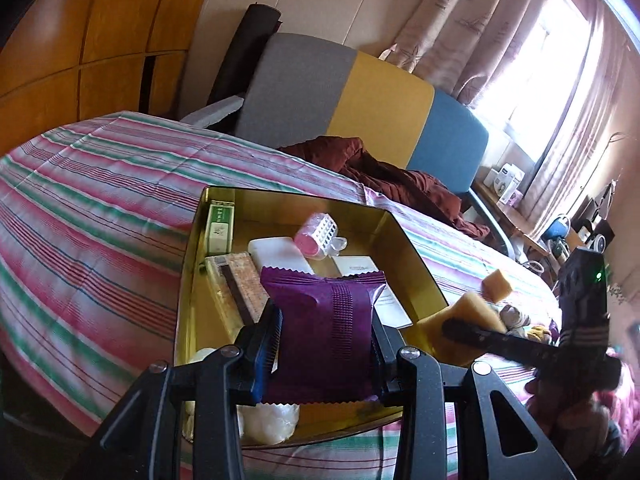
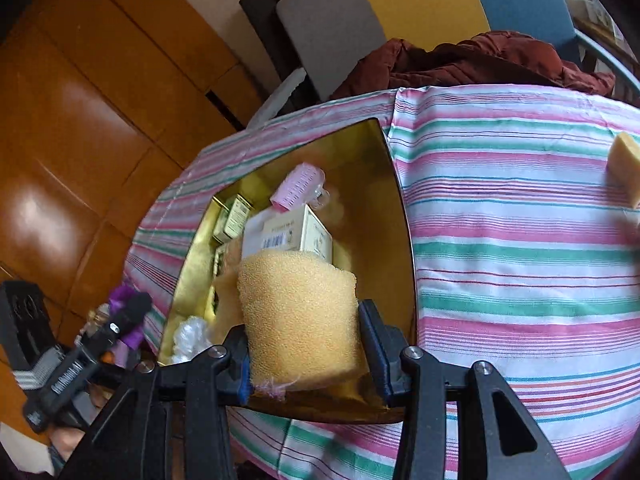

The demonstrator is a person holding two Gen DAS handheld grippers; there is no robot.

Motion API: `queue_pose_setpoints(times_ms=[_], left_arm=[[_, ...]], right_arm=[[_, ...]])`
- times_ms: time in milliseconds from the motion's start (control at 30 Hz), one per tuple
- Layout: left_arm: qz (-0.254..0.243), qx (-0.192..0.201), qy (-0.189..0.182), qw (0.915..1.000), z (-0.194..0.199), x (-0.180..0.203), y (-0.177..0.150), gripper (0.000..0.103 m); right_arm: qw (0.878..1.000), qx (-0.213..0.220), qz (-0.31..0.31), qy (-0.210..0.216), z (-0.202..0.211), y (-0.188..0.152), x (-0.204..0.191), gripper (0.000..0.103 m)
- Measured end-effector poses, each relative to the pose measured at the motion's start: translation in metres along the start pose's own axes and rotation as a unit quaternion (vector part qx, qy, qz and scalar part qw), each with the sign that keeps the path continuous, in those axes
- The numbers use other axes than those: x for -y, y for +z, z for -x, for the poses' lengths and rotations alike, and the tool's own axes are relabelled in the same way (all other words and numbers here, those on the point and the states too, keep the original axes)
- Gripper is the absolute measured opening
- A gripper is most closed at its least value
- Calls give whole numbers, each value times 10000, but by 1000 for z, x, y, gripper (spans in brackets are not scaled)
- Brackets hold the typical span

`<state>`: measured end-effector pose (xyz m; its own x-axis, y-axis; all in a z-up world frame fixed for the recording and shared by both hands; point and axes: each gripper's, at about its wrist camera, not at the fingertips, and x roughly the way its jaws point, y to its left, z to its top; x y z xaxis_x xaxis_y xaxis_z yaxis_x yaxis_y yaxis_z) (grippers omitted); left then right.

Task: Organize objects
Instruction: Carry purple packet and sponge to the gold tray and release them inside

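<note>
Left gripper point(image 1: 326, 344) pinches purple packet point(image 1: 328, 320); right gripper point(image 2: 306, 344) pinches yellow sponge point(image 2: 300, 312) above gold tin point(image 2: 384, 200), second sponge point(image 2: 626, 164) on bed beyond

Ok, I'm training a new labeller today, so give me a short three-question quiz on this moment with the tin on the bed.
1. True or false: the left gripper holds a purple packet.
2. What does the right gripper hold? A) pink roller B) yellow sponge C) white box
3. Fill in: a second sponge piece lies on the striped ____, outside the gold tin.

Key: 1 true; 2 B, the yellow sponge; 3 bedsheet.
</note>
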<state>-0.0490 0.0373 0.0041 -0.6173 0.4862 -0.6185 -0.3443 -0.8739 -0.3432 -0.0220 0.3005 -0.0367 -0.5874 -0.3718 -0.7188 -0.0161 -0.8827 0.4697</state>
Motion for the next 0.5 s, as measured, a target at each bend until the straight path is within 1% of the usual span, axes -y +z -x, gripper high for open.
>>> queue_pose_setpoints(times_ms=[133, 233, 333, 400, 433, 500], left_arm=[[-68, -6, -9, 10000, -2, 5, 3, 39], [-99, -44, 4, 9999, -6, 9, 6, 39], [-200, -79, -11, 9998, -12, 17, 14, 39], [-313, -31, -61, 9995, -18, 26, 25, 39], [-358, -24, -79, 9993, -22, 31, 29, 39], [-505, -29, -109, 9987, -34, 43, 41, 38]], right_arm=[[9999, -60, 113, -116, -8, -3, 0, 44], [9997, -79, 172, -166, -11, -4, 0, 46], [9994, -179, 260, -170, -17, -8, -1, 47], [9991, -262, 321, -110, -20, -10, -2, 54], [9989, -274, 355, -93, -21, -11, -3, 54], [9987, -316, 409, -26, -22, -15, -5, 65]])
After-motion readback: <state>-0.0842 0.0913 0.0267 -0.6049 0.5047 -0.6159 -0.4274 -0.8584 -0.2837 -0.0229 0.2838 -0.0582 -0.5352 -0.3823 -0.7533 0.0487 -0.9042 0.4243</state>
